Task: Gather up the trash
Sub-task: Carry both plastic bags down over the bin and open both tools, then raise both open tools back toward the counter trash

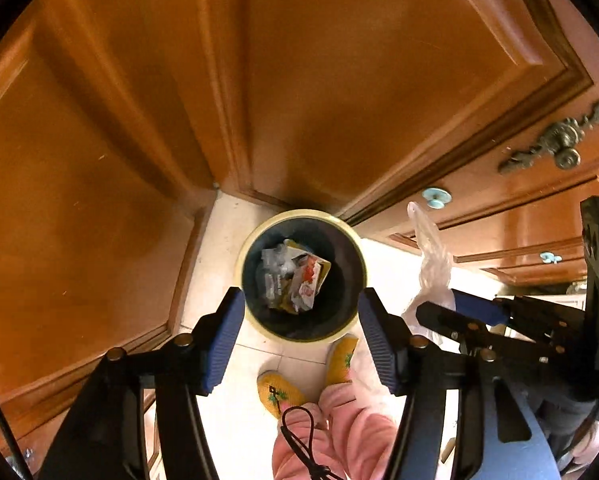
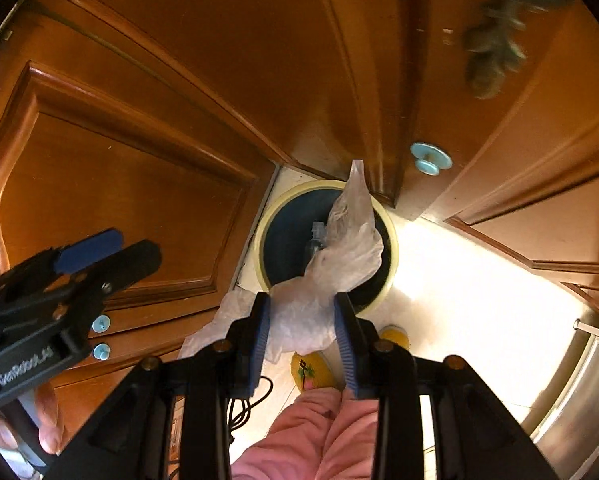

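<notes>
A round trash bin with a cream rim (image 1: 299,213) and a dark liner stands on the pale floor against the cabinets. Crumpled wrappers and packets (image 1: 295,276) lie inside it. My left gripper (image 1: 301,296) hangs open right above the bin mouth, with nothing between its blue pads. My right gripper (image 2: 301,300) is shut on a crumpled clear plastic bag (image 2: 331,272), whose loose end hangs over the bin rim (image 2: 275,204). In the left wrist view the bag (image 1: 431,256) and the right gripper (image 1: 459,308) are to the right of the bin. The left gripper (image 2: 99,248) shows at the left of the right wrist view.
Brown wooden cabinet doors (image 1: 339,80) surround the bin on the far side, with pale blue knobs (image 2: 430,159) and a brass handle (image 1: 563,140). A person's yellow slippers (image 1: 275,392) and pink trousers (image 2: 311,432) are just in front of the bin. A black cable (image 1: 303,440) dangles there.
</notes>
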The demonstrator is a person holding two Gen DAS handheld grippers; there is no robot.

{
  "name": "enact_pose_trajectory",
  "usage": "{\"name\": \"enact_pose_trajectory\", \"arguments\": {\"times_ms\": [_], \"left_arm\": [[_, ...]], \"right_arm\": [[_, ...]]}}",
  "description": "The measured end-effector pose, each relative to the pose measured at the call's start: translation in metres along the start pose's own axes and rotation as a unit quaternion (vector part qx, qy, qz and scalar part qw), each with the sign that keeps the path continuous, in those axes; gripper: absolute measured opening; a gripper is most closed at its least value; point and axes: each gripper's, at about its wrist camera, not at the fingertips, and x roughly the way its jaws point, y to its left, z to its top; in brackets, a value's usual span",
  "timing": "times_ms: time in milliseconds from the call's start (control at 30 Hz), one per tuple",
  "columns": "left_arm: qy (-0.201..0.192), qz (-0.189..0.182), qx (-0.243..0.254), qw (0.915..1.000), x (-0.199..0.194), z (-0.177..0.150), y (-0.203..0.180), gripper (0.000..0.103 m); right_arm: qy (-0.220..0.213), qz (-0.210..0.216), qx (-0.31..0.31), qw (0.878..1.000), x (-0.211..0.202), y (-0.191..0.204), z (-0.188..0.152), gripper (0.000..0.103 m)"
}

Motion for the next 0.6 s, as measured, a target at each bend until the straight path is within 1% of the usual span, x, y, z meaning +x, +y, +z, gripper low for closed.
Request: {"name": "enact_pose_trajectory", "arguments": {"times_ms": [67,100,133,167,233,300,400,600], "left_arm": [[-0.002,0.003,-0.011,0.9999,-0.004,-0.003,0.008,0.058],[-0.005,0.005,-0.017,0.9998,-0.006,-0.003,0.012,0.058],[-0.007,0.006,-0.021,0.9997,-0.009,-0.003,0.017,0.059],[-0.009,0.008,-0.026,0.9996,-0.014,-0.003,0.019,0.06],[-0.015,0.013,-0.037,0.9991,-0.02,-0.002,0.027,0.066],[-0.024,0.015,-0.046,0.9986,-0.026,-0.003,0.032,0.068],[-0.03,0.019,-0.053,0.998,-0.037,-0.002,0.036,0.068],[-0.036,0.019,-0.055,0.9976,-0.059,-0.002,0.033,0.068]], "right_arm": [[0.008,0.009,0.004,1.0,0.002,0.003,0.005,0.035],[0.01,0.011,0.006,1.0,0.002,0.003,0.006,0.037],[0.01,0.013,0.009,1.0,0.002,0.004,0.008,0.042],[0.008,0.013,0.01,1.0,0.001,0.004,0.008,0.045],[0.002,0.016,0.013,1.0,-0.001,0.005,0.008,0.054],[-0.004,0.021,0.017,1.0,-0.005,0.007,0.007,0.057],[-0.001,0.02,0.02,1.0,-0.008,0.01,0.007,0.057],[0.007,0.023,0.025,0.999,-0.019,0.011,0.005,0.057]]}}
